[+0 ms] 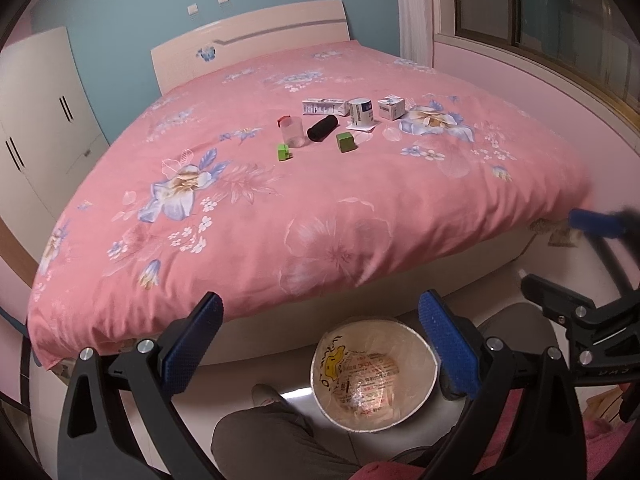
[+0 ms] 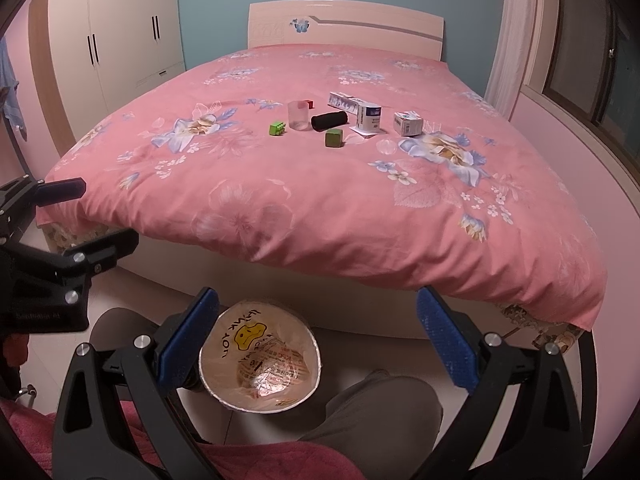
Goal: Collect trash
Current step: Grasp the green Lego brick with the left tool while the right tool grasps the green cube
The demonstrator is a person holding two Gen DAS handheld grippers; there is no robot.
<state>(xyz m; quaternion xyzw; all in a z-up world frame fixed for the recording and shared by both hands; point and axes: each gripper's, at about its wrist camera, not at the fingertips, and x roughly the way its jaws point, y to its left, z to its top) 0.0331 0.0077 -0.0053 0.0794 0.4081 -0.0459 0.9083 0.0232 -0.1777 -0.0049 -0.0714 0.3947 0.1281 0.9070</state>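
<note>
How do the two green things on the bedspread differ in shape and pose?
The green cube is a plain block with smooth faces; the green plug-like piece is smaller, brighter green and has short prongs or studs sticking out. The cube lies right of the black roll, nearer the white boxes; the plug-like piece lies left of the clear cup. Both rest untouched on the pink bedspread.

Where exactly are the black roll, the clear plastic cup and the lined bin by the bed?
black roll (image 2: 329, 121), right wrist view, middle of its side.
clear plastic cup (image 2: 298, 115), right wrist view, centre of its see-through wall.
lined bin (image 1: 428, 354), left wrist view, right inner wall of the bag lining.
</note>
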